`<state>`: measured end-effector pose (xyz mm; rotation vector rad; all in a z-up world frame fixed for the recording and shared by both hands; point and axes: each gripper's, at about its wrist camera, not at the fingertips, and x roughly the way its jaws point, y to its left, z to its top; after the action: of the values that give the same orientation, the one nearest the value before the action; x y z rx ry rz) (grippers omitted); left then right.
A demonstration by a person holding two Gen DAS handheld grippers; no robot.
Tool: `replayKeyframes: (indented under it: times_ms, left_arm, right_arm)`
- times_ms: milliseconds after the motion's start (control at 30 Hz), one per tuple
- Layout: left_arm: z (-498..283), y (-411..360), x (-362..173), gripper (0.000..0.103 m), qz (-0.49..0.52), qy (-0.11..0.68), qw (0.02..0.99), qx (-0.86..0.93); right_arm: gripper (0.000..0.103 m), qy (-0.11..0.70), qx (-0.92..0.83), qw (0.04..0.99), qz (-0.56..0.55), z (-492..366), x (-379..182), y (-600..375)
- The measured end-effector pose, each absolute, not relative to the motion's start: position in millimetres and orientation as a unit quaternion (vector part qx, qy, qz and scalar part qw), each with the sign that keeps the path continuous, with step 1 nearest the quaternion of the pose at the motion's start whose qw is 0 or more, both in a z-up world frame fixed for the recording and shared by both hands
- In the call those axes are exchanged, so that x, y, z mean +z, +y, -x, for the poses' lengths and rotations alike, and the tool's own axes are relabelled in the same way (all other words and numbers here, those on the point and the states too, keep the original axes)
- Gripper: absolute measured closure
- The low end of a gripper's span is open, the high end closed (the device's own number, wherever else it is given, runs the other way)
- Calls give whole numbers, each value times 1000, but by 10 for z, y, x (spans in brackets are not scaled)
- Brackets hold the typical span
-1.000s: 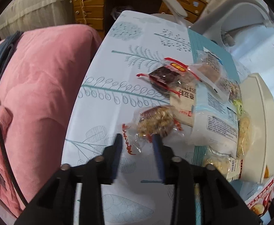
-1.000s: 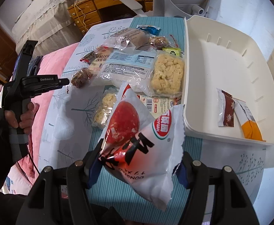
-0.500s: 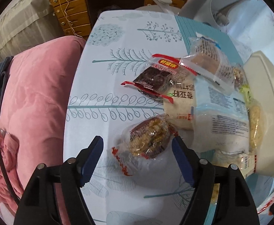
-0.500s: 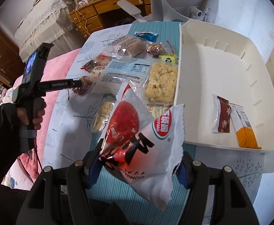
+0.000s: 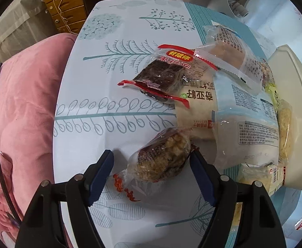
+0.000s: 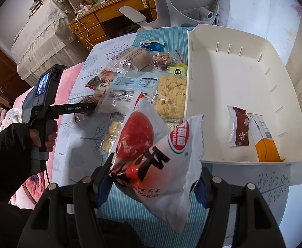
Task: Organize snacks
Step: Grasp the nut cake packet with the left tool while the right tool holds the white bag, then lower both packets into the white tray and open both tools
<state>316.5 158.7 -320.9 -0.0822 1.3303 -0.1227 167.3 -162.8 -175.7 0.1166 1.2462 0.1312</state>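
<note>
Left gripper (image 5: 151, 166) is hanging jaws apart around the puffed-grain snack (image 5: 161, 161) lying on the tablecloth (image 5: 120, 66), straddling it so a squeeze would catch the bulge; right pad looks just touching the wrapper, left pad clear. Right gripper (image 6: 153, 178) is clamping the red-and-white bag (image 6: 155, 161) above the table beside the white bin (image 6: 244, 76), probably headed there, where two packets (image 6: 252, 134) are lying

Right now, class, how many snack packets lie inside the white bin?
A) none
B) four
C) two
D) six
C: in the right wrist view the white bin holds just a maroon packet and an orange-and-white packet, side by side near its front wall.
</note>
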Motion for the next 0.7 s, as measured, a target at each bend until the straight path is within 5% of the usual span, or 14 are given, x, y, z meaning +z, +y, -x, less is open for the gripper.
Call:
replayKeyframes:
  times_ms: [167, 233, 367, 433, 700]
  left_arm:
    - [-3106, 1620, -3184, 39, 53, 615, 784, -59]
    - [-3047, 1633, -3138, 54, 69, 611, 786, -64]
    - [-2961, 1607, -3080, 60, 76, 609, 788, -48]
    - [-2920, 1615, -3042, 72, 87, 609, 787, -44]
    - [-2715, 1550, -2897, 73, 113, 612, 783, -15]
  right_arm:
    - [37, 581, 63, 809, -60, -1671, -1737, -1635]
    - [37, 580, 65, 810, -61, -1678, -1727, -1633]
    - [37, 577, 74, 811, -64, -1697, -1702, -1645]
    - [37, 574, 83, 812, -60, -1704, -1671, -1646]
    - [37, 564, 120, 816, -45, -1716, -1542, -1714]
